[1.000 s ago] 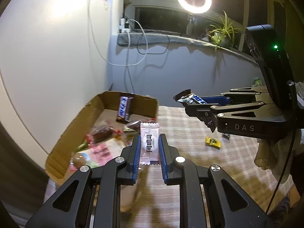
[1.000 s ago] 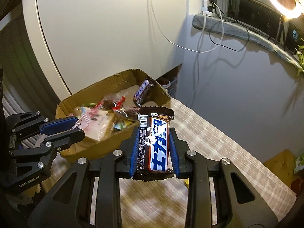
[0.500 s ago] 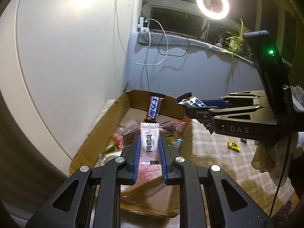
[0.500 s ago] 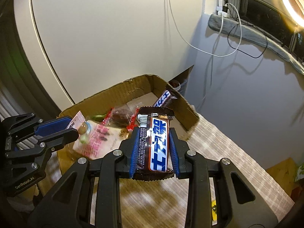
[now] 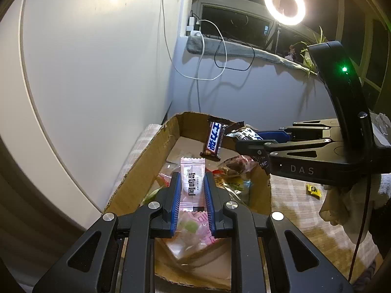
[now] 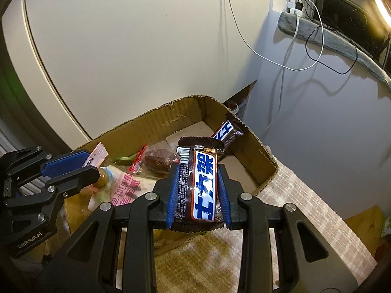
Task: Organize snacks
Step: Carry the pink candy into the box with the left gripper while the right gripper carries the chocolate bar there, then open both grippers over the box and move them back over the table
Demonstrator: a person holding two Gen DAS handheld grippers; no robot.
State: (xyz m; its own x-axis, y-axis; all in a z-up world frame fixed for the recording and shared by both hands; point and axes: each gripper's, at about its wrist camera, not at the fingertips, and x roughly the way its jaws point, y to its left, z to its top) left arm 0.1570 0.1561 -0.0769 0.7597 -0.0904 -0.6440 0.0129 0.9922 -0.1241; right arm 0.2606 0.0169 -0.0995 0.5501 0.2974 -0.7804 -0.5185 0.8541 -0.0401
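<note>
Two tools in my views, both loaded. My left tool [image 5: 192,195] pinches a pale pink sachet [image 5: 192,183] upright between its blue pads, held over the near part of the cardboard box [image 5: 151,153]. My right tool [image 6: 197,190] grips a brown chocolate bar [image 6: 199,185] with blue lettering, label facing up, hanging over the box's near rim by the corner. In the left view the right tool [image 5: 246,138] comes in from the right side, its bar's crimped end poking past the pads above the box's far right corner. In the right view the left tool [image 6: 80,164] sits at far left with the sachet tip sticking out above the snacks. Box already holds stuff: a second chocolate bar [image 5: 214,141] leaning on the far wall, a red-trimmed clear wrapper with something brown inside [image 5: 235,167], a pink printed packet [image 6: 127,188], a greenish piece [image 6: 123,158], more wrappers I cannot make out. Box walls are torn and uneven and stand between the tools and the pile. Box sits on a worktop with a checked cloth [image 6: 305,210]; one small yellow candy [image 5: 314,190] lies on the cloth right of the box, well apart from it. Behind: white wall, ring light [image 5: 284,4], charger cables [image 5: 212,56] hanging from the window ledge, a plant [image 5: 308,53].
</note>
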